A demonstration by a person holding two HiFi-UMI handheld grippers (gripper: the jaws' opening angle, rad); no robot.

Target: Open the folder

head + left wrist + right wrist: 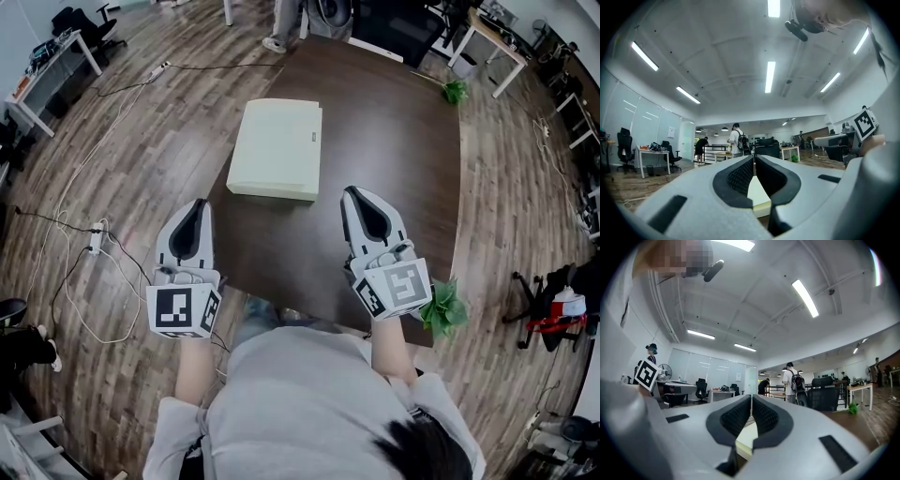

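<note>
Closed pale-yellow folder (277, 148) flat on dark tabletop (403, 169); left tongs (198, 203), right tongs (350, 191) just short of it, both pinched together, empty; green plant (443, 309) at tabletop corner.

Grey shirt (300, 394), plus grey, black-padded left gripper (198, 204) and right gripper (350, 192).

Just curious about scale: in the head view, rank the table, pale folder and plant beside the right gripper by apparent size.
Table, largest.
Folder, next.
Plant, clearly smallest.
</note>
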